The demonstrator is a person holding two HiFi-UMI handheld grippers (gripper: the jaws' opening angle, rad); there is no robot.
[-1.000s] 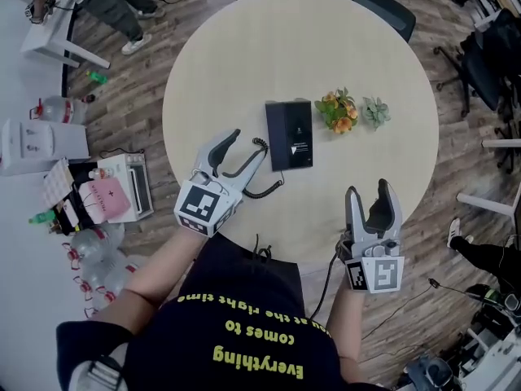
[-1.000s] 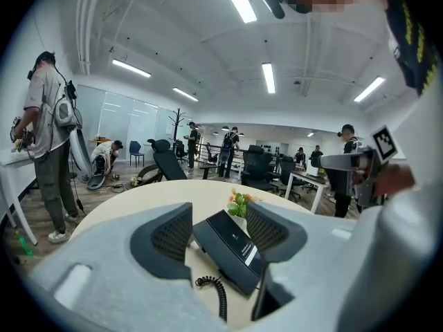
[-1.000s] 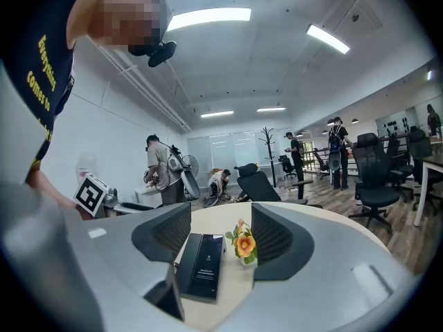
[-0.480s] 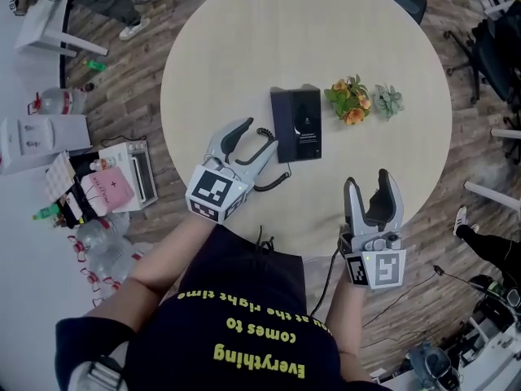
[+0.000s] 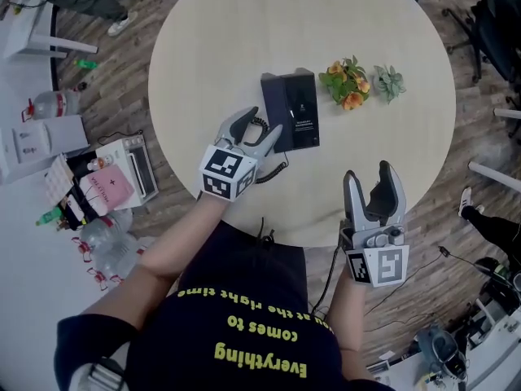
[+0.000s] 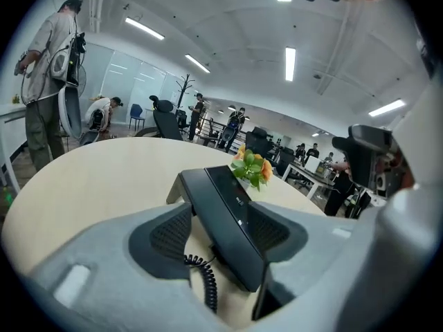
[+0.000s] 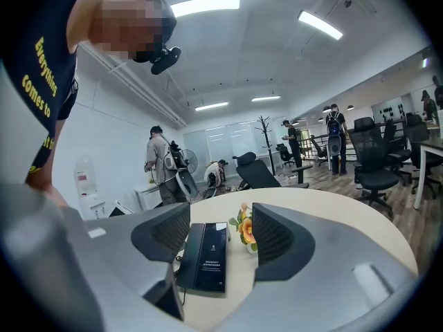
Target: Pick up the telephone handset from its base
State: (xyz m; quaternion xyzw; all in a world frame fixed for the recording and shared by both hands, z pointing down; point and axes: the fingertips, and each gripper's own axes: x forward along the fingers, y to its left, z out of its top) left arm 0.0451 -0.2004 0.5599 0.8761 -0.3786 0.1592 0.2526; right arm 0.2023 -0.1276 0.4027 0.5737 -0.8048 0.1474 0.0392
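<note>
A black telephone [image 5: 291, 111] lies on the round beige table [image 5: 203, 47], its handset [image 5: 272, 104] along the left side. A coiled cord [image 5: 275, 170] trails from its near end. My left gripper [image 5: 260, 123] is open at the phone's near left corner. In the left gripper view the left gripper [image 6: 220, 216] has a jaw on either side of the handset's [image 6: 228, 220] near end without closing on it, with the cord [image 6: 208, 286] below. My right gripper [image 5: 368, 173] hangs open over the table's near edge, right of the phone. It [image 7: 220, 230] holds nothing and faces the telephone [image 7: 208, 254].
An orange flower pot [image 5: 346, 84] and a small green succulent [image 5: 389, 81] stand just right of the phone. Boxes and bottles [image 5: 102, 190] clutter the floor at the left. Office chairs [image 5: 496, 23] stand at the right, and people stand in the room beyond the table.
My left gripper has moved forward and right until its jaws reach the phone's near left corner. The right gripper has hardly moved.
</note>
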